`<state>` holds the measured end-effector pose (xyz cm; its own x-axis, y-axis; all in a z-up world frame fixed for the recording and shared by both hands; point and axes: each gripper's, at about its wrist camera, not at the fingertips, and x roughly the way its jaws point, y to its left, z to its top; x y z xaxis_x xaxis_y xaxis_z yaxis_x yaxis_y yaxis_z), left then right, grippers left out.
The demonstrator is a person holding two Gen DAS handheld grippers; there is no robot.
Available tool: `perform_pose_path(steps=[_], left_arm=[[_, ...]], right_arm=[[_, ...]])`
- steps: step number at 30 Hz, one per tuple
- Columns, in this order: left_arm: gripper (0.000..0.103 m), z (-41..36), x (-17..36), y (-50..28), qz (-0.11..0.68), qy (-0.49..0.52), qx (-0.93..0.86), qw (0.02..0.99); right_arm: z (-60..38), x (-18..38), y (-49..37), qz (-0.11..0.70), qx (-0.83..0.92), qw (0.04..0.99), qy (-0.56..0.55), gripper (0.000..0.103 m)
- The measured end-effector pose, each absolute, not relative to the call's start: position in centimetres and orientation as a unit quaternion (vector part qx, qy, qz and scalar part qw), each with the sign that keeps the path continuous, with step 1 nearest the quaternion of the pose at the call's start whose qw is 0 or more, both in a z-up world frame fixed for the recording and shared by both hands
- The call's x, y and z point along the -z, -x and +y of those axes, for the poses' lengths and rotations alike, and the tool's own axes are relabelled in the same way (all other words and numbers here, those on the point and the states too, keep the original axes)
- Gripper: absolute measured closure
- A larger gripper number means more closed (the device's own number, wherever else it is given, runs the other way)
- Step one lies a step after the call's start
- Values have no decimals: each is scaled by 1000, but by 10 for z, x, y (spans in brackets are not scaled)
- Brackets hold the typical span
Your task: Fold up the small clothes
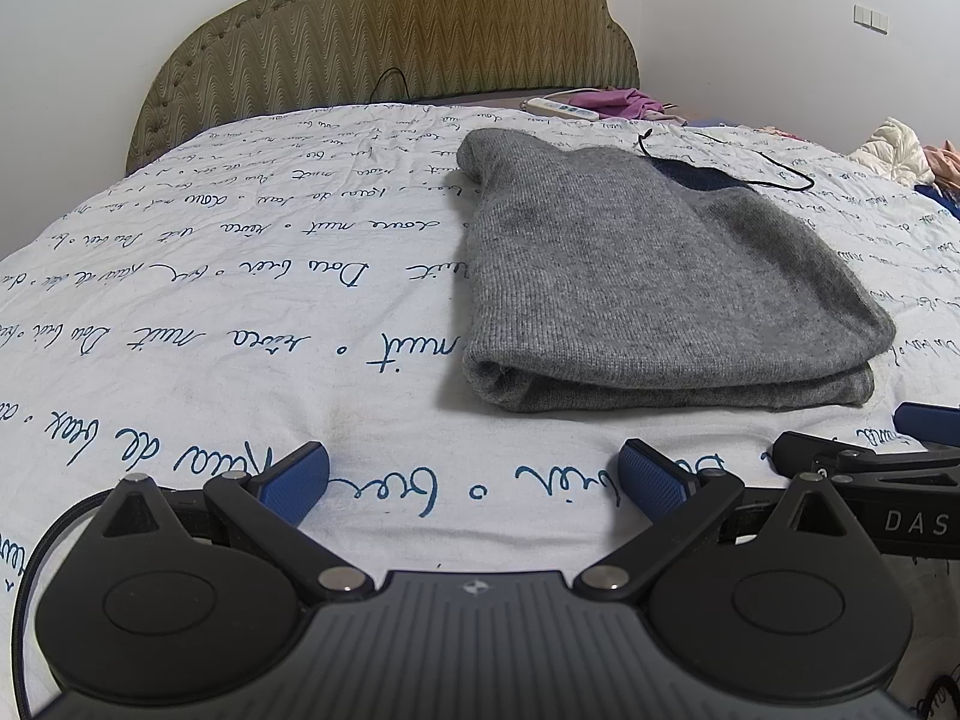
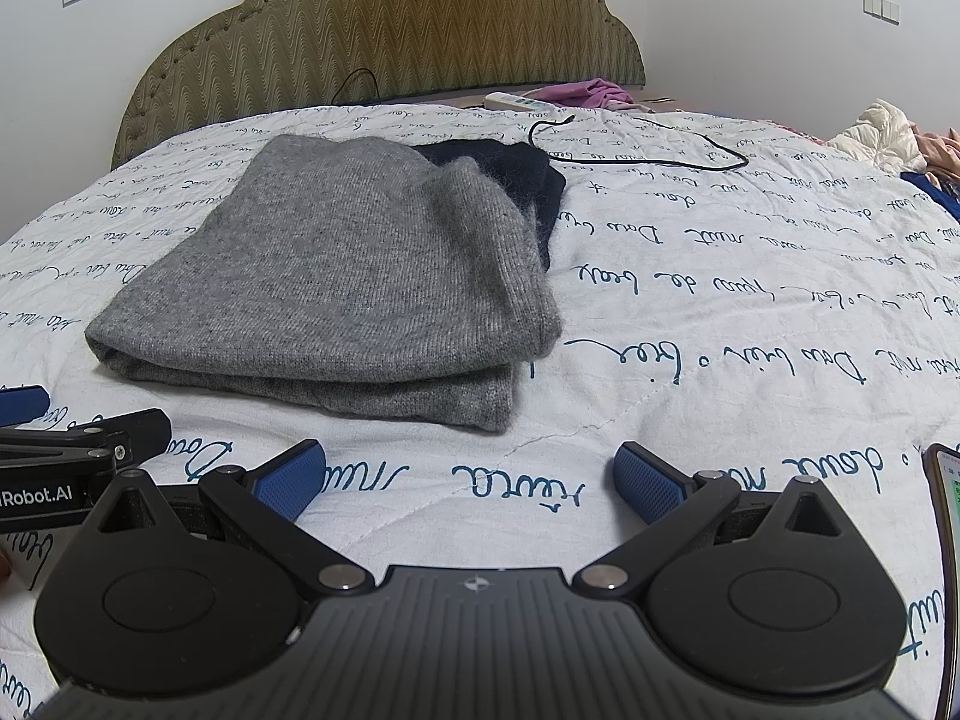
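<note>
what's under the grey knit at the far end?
A dark navy garment pokes out from under the folded grey knit at its far right corner, lying on the bedsheet. How far the dark piece extends beneath is covered. Both grippers are open and hold nothing.

A folded sweater (image 1: 648, 276) lies on the bed (image 1: 240, 312), a second garment (image 2: 528, 174) beneath its far end; a cable (image 2: 648, 150) lies behind, near the headboard (image 1: 384, 30).

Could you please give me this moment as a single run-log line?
left gripper: open, empty | right gripper: open, empty | grey sweater: folded on bedsheet, untouched | both grippers short of its near edge
</note>
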<state>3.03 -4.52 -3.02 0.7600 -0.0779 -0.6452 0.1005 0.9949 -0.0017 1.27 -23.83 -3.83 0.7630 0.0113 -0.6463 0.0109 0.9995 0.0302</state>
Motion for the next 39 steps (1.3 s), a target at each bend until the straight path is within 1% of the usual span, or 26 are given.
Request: perform_pose_path(steps=[39], left_arm=[[0,-44,30,-31,346,-19,47,937]], right_arm=[[-239,36,-12,345,-10,938,-17,0]])
